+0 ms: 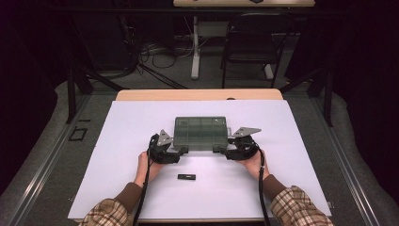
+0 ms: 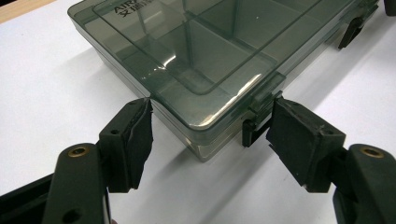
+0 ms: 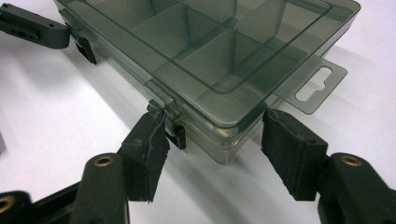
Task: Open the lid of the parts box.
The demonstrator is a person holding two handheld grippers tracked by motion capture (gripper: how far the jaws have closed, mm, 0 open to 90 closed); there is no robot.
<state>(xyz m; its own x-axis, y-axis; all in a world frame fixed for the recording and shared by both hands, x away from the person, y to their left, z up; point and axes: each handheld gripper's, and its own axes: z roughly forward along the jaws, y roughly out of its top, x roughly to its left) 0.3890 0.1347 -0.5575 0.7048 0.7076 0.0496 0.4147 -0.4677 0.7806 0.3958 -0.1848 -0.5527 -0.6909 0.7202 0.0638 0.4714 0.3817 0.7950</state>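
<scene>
Two tools (image 1: 184,151) (image 1: 217,149) at one smoky compartment box (image 1: 200,131); one small black piece (image 1: 186,177).

The compartment box (image 1: 201,133) is a smoky, see-through grey-green, with black latches (image 2: 252,130) on its front edge. Both the left gripper (image 1: 181,151) and the right gripper (image 1: 220,149) are black with brass-coloured screws, each topped by a grey plate. The sheet on the table (image 1: 141,122) is white over a light wood edge. The sleeves (image 1: 291,207) are a tan-and-red plaid, and a small bar (image 1: 187,177) looks black, possibly with pale marks.
</scene>
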